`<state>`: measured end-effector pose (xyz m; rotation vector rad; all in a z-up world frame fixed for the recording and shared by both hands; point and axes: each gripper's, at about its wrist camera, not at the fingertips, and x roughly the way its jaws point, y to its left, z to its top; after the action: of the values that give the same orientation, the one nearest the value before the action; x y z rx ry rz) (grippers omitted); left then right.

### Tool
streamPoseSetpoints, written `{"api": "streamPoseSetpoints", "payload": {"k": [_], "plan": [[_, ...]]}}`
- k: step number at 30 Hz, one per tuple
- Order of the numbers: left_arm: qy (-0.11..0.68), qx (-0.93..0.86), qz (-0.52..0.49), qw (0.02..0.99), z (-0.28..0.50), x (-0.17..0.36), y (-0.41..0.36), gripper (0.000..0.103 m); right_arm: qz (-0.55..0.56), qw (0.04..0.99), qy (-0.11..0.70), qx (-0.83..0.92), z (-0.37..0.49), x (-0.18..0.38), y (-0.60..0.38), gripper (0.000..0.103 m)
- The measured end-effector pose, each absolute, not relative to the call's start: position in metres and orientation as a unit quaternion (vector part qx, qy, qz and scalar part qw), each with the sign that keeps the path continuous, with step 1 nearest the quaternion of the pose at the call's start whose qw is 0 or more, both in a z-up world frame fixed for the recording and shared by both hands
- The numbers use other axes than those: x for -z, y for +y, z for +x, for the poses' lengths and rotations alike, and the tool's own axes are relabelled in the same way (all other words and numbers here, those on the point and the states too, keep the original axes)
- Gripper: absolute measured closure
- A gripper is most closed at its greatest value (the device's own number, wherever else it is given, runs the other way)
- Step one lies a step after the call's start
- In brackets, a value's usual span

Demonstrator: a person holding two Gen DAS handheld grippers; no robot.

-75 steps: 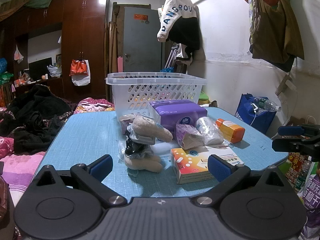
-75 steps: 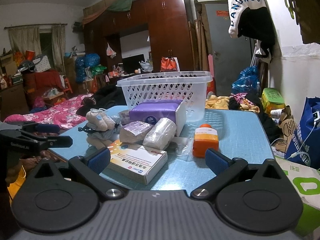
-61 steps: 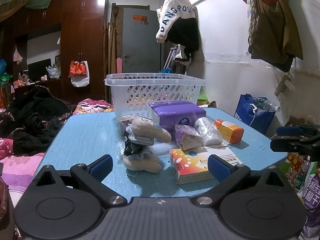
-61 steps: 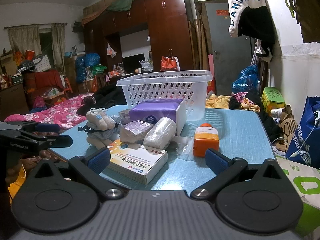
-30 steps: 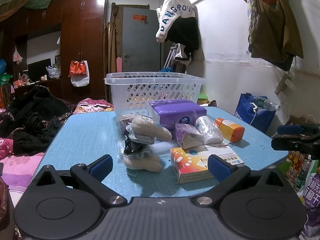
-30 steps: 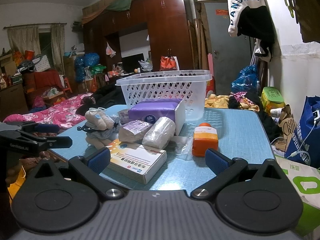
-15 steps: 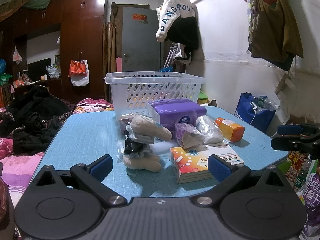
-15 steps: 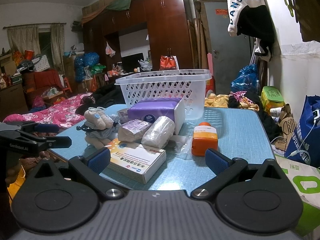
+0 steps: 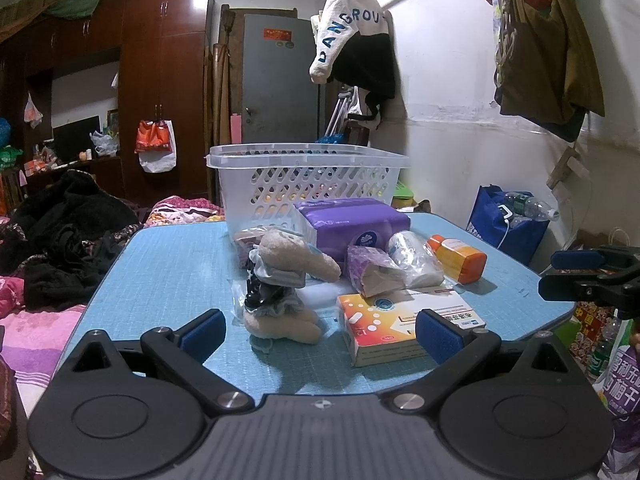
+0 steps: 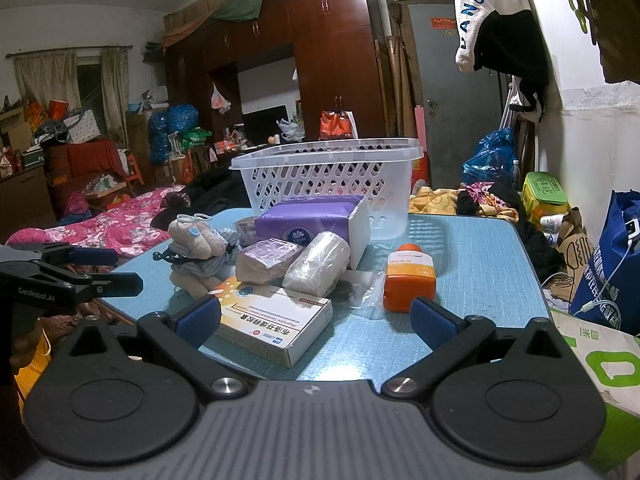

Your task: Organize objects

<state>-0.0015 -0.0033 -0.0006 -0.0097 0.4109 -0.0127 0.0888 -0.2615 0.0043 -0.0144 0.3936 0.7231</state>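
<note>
Here, left gripper (image 9: 320,330) and right gripper (image 10: 316,314) both spread wide, empty, green tub (image 10: 546,188) only in right view.

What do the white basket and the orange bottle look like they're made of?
White basket: apparently rigid plastic, semi-gloss; moulded slots pierce its walls and the rim looks translucent. Orange bottle: probably smooth plastic with a light printed label; it lies on the blue table.
</note>
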Motion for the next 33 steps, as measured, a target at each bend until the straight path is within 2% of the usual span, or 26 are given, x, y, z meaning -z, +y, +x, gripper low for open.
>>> {"api": "streamPoseSetpoints", "payload": {"k": [17, 20, 25, 27, 33], "plan": [[0.203, 0.006, 0.000, 0.979, -0.002, 0.000, -0.006, 0.001, -0.006, 0.917, 0.189, -0.352, 0.088, -0.004, -0.260, 0.000], [0.187, -0.008, 0.001, 0.982, -0.004, 0.000, -0.005, 0.001, -0.003, 0.924, 0.157, -0.348, 0.083, -0.003, -0.262, 0.000], [0.158, 0.007, -0.012, 0.987, -0.006, -0.002, 0.002, 0.001, -0.008, 0.945, 0.046, -0.323, 0.070, 0.002, -0.260, 0.000], [0.149, 0.018, -0.006, 0.989, -0.004, 0.001, 0.002, 0.001, -0.015, 0.948, 0.032, -0.318, 0.070, 0.007, -0.255, 0.000], [0.138, 0.054, 0.063, 0.987, -0.001, 0.019, -0.017, 0.000, -0.017, 0.928, 0.108, -0.357, 0.087, 0.019, -0.243, 0.000]]}}
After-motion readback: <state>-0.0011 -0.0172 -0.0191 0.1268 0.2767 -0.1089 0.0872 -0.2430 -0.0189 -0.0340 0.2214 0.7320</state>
